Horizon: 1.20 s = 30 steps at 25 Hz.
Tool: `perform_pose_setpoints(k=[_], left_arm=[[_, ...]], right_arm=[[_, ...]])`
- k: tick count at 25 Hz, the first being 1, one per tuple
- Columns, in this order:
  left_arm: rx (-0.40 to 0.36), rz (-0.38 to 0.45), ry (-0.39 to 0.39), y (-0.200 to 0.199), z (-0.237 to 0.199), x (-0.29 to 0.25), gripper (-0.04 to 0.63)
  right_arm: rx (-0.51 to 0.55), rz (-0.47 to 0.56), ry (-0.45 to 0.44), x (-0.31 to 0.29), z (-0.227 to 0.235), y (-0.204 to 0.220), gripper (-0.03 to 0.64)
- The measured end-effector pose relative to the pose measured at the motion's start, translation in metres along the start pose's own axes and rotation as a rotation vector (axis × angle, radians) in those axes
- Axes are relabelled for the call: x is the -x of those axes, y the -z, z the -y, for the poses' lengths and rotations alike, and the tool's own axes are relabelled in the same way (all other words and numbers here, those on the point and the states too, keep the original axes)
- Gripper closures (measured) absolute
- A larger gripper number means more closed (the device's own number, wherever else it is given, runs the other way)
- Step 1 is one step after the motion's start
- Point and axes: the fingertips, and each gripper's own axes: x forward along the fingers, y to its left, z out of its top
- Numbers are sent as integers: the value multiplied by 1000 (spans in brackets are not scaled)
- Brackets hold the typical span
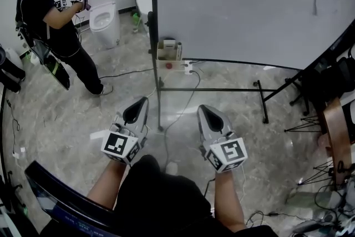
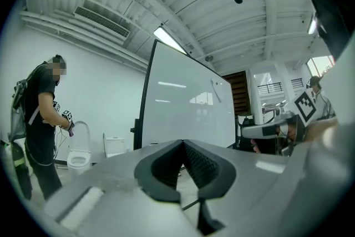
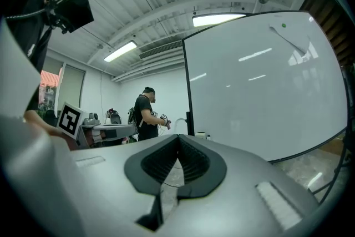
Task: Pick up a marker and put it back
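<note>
Left gripper and right gripper are both clamped shut on nothing, facing the whiteboard. Can't really make out a marker. There's a small box at the board's bottom-left corner, contents too tiny to tell.

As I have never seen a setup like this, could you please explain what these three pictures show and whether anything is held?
There is no robot: a person holds a two-jaw gripper in each hand. The head view looks down from a camera on their head at the left gripper and the right gripper. The other two pictures come from cameras riding on those grippers, looking along their jaws. Both are shut and empty, so nothing is held. Ahead stands a whiteboard with a small box at its lower left corner; its contents are too small to tell. Another person stands by a toilet.
</note>
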Motion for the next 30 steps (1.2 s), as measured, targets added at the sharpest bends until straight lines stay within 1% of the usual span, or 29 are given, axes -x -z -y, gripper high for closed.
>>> perform_pose_setpoints(k=[7, 14, 19, 24, 30], left_arm=[[-3, -5, -22, 2, -10, -2, 594], [6, -1, -15, 3, -34, -19, 594], [1, -13, 7, -3, -55, -44, 594], [13, -1, 46, 0, -79, -66, 594], [10, 3, 98, -2, -110, -95, 594]], right_arm=[[1, -11, -19, -11, 1, 3, 609], [14, -13, -12, -41, 2, -2, 607], [22, -13, 10, -71, 8, -7, 607], [25, -15, 43, -103, 15, -7, 607], [24, -16, 106, -139, 29, -9, 607]])
